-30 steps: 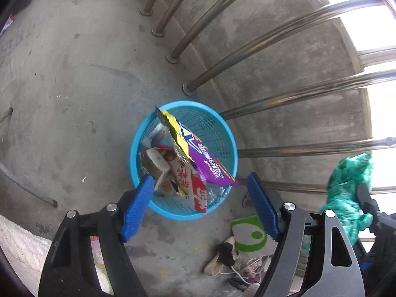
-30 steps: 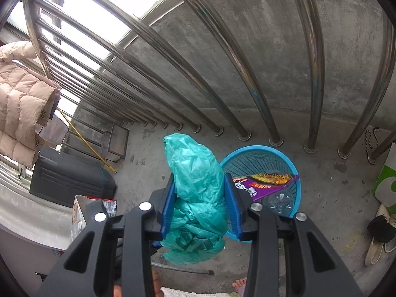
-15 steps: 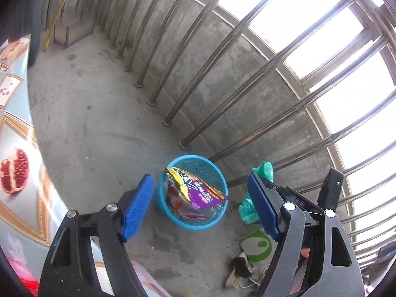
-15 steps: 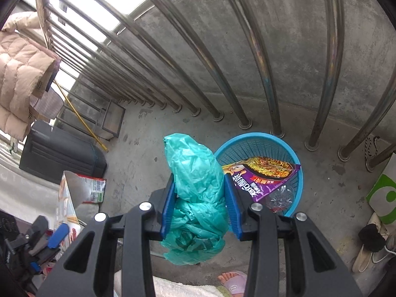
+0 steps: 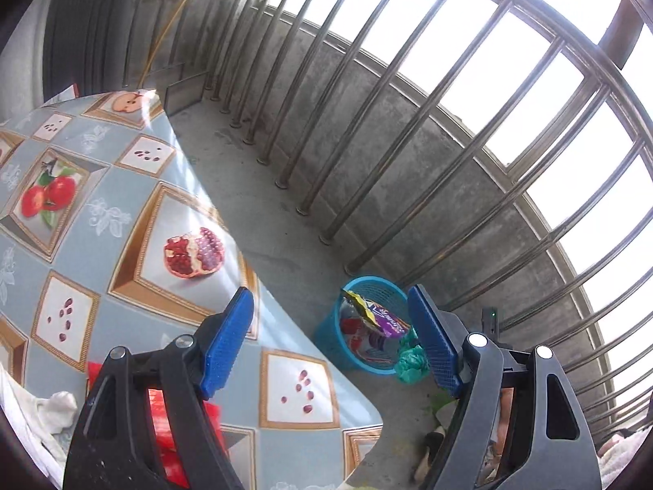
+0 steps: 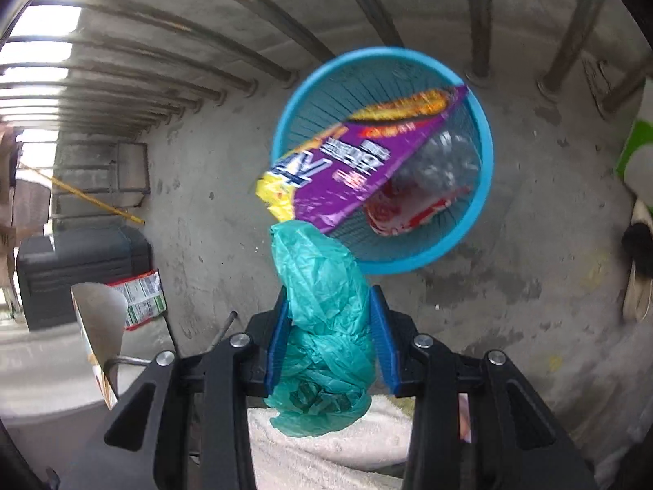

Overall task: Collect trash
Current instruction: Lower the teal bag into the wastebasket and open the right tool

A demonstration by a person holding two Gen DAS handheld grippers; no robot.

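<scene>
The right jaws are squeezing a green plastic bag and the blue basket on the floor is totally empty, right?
Not quite. The blue basket isn't empty: the right wrist view shows a purple snack wrapper and other trash already in it. The rest is right: the right gripper has its jaws closed on the green plastic bag.

This is a balcony of a home. The floor [image 5: 261, 188] and low wall [image 5: 449, 171] are bare concrete, closed by steel bars [image 5: 367, 94] with daylight behind. A table with a fruit-pattern oilcloth [image 5: 122, 220], a blue waste basket [image 6: 469, 237] and shoes [image 6: 636, 269] show household use.
</scene>
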